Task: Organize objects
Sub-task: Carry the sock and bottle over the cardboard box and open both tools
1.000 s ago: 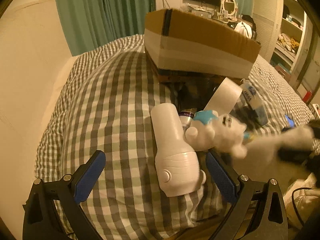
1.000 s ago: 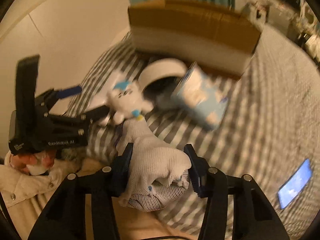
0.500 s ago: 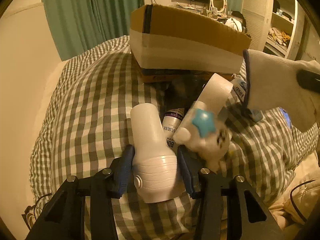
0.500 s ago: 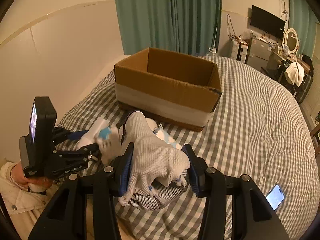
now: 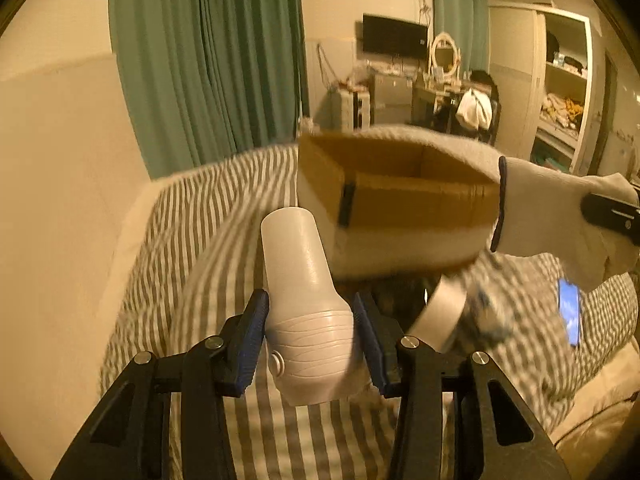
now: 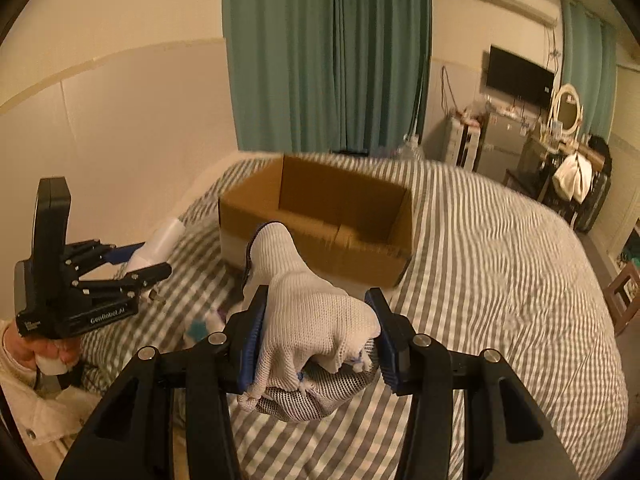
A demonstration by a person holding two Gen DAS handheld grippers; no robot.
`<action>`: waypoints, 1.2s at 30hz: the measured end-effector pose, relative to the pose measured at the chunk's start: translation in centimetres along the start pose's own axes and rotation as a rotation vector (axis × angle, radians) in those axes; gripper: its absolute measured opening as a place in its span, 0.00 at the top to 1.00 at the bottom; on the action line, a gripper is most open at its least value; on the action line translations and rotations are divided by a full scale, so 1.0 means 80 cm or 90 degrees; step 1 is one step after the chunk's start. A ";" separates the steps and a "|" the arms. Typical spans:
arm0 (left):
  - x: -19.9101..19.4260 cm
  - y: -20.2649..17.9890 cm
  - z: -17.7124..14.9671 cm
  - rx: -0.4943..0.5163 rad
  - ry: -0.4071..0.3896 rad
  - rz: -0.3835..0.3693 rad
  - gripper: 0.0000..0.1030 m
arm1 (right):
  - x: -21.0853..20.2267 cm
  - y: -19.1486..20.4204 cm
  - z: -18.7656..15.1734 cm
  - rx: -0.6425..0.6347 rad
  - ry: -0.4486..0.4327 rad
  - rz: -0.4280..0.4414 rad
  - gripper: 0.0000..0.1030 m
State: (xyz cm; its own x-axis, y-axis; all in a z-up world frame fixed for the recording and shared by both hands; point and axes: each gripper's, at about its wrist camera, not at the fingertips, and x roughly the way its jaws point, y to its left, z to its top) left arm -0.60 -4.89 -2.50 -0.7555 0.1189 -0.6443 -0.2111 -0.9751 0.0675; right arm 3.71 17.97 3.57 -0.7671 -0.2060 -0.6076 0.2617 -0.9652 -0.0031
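Observation:
My left gripper (image 5: 310, 322) is shut on a white hair dryer (image 5: 302, 304), lifted off the checked bedspread (image 5: 200, 248), its nozzle aimed at the open cardboard box (image 5: 396, 200). My right gripper (image 6: 316, 330) is shut on a bunched white knitted glove (image 6: 312, 316), held above the bed in front of the same box (image 6: 320, 216). The right wrist view shows the left gripper (image 6: 136, 258) with the dryer (image 6: 160, 242) at the left. The glove (image 5: 560, 220) enters the left wrist view from the right.
Below on the bed lie a roll of white tape (image 5: 440, 316) and blurred small items. A phone (image 5: 570, 316) with a lit screen lies at the right. Green curtains (image 6: 328, 56) hang behind the bed; a dresser and shelves stand at the far right.
The left jaws closed around the hair dryer and lifted it off the bed. The right gripper rose with the glove. Both views now tilt up toward the box.

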 end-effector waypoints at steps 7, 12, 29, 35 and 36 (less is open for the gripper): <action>-0.023 -0.006 0.081 0.019 -0.091 0.020 0.56 | -0.012 -0.009 0.053 -0.013 -0.078 -0.017 0.54; -0.037 -0.005 0.146 0.010 -0.143 0.007 0.56 | -0.007 -0.018 0.100 -0.013 -0.121 -0.021 0.54; 0.086 -0.043 0.240 0.047 -0.107 -0.018 0.56 | 0.104 -0.061 0.173 -0.006 -0.099 -0.012 0.54; 0.138 -0.059 0.230 0.065 -0.063 -0.022 0.56 | 0.157 -0.078 0.158 0.008 -0.045 0.005 0.54; 0.145 -0.062 0.227 0.068 -0.056 -0.021 0.56 | 0.167 -0.081 0.156 0.011 -0.035 0.008 0.54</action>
State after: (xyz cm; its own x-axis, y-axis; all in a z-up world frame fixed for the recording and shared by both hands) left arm -19.57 4.70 3.53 -0.7976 0.1711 -0.5784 -0.2977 -0.9457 0.1307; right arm -15.51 19.47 5.38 -0.7947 -0.2269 -0.5631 0.2624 -0.9648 0.0184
